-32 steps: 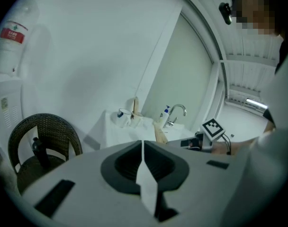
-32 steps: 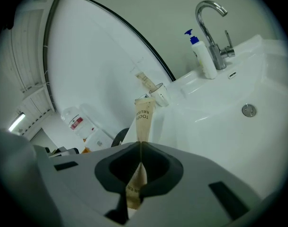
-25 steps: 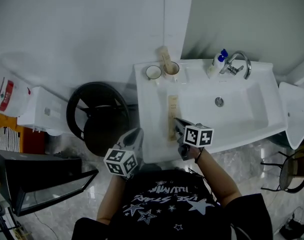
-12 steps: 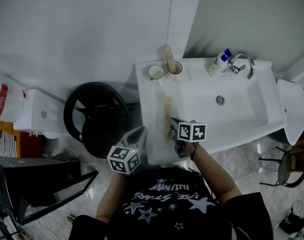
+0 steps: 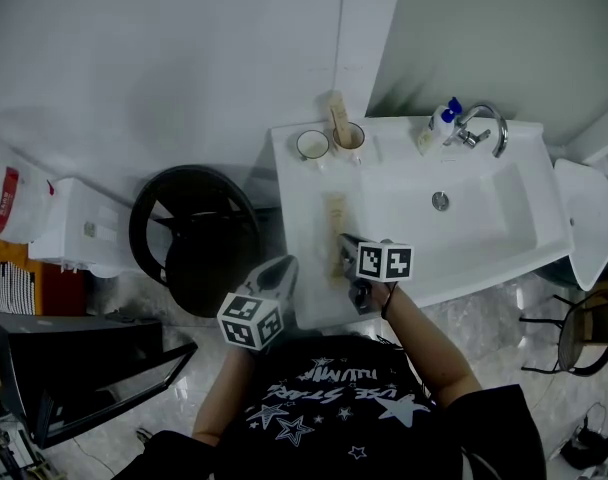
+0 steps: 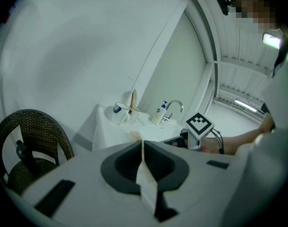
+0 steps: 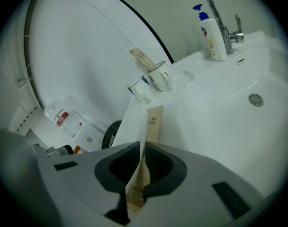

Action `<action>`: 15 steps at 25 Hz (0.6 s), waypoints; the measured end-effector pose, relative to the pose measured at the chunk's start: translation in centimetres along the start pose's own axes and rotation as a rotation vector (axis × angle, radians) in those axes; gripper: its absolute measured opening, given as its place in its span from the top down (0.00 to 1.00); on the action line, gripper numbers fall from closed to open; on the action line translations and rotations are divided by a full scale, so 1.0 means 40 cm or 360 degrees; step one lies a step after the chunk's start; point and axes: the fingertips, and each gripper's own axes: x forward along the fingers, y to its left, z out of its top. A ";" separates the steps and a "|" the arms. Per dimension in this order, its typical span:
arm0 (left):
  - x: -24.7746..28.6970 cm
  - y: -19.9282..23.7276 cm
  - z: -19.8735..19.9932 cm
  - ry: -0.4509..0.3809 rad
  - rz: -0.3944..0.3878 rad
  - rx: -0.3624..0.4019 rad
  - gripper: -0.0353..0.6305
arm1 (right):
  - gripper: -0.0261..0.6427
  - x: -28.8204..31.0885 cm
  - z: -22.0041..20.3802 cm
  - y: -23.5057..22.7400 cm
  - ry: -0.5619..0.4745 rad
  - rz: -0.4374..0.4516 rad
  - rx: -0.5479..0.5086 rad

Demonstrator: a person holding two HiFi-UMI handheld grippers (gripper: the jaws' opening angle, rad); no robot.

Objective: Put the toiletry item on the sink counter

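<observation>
On the sink counter (image 5: 299, 218): two cups (image 5: 310, 145), one soap bottle (image 5: 439, 126); the right gripper (image 7: 141, 145) clamps one tan packet (image 7: 152, 124) (the left gripper (image 6: 142, 143) is closed, empty).

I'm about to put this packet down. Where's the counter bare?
The left ledge is bare from the cups to the front edge, beside the basin. The back is crowded: cups in the left corner, soap bottle by the faucet.

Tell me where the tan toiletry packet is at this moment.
In the head view, the tan packet is over the counter left of the basin, before the two cups, its near end in the right tongs.
</observation>
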 end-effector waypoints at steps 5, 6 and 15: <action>-0.007 -0.016 -0.003 -0.0009 0.0005 -0.0002 0.91 | 0.87 -0.023 0.005 0.001 -0.0026 0.0030 0.0001; -0.007 -0.021 -0.003 -0.0011 0.0007 -0.0002 0.91 | 0.86 -0.029 0.006 -0.001 -0.0032 0.0035 0.0002; -0.001 -0.098 -0.006 -0.0028 0.0007 0.0044 0.91 | 0.84 -0.110 -0.002 -0.034 -0.0080 0.0063 0.0001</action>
